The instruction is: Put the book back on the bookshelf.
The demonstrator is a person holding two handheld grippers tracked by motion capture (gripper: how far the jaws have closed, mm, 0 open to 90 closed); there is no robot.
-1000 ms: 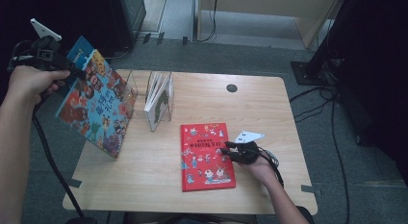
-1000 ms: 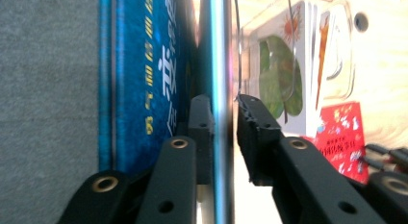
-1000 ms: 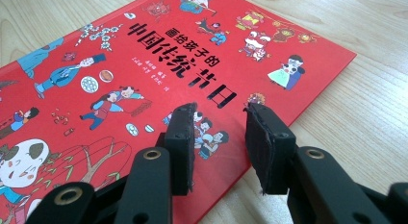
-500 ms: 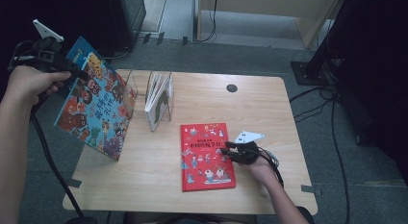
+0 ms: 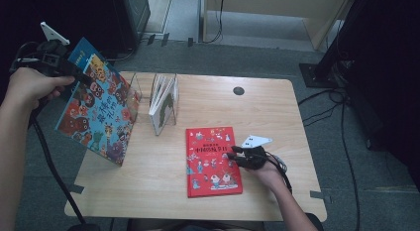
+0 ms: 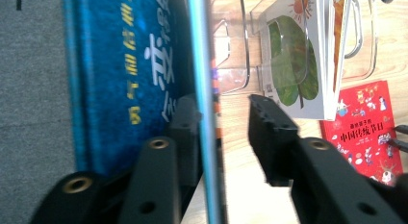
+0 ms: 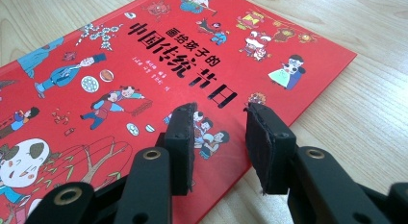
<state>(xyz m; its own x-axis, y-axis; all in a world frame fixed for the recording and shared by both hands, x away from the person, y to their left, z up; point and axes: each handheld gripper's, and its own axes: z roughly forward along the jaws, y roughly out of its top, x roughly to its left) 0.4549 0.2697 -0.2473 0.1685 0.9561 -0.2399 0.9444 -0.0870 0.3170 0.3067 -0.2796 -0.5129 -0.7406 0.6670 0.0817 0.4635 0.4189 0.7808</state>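
My left gripper (image 5: 79, 75) is up high at the left edge of the light wooden table (image 5: 297, 137). The big flat blue picture book with bright cartoon faces (image 5: 96, 114) stands tilted there, with its bottom corner down on the wood. In the left gripper view, the thin blue edge of this book (image 6: 204, 108) runs straight up between my two black jaws. One jaw sits close behind the dark blue back cover. The other jaw stands off to the side with a gap, so the jaws are apart and have just been opening. That view also shows shiny yellow letters on the back cover, which the high view does not.

Next to the blue book is a clear plastic book rack (image 5: 136, 94) with round, see-through walls. A thin white book with a green leaf picture (image 6: 288, 65) stands in it.

My right gripper (image 5: 233, 155) lies low at the right edge of the flat red picture book with black letters and little people (image 5: 213, 161). This book lies flat on the table. In the right gripper view, the red cover (image 7: 144, 75) looks smooth and shiny, and the table shows wood lines. My jaws there have rough, dark pads, and they stand apart over the red cover, not pinching anything.
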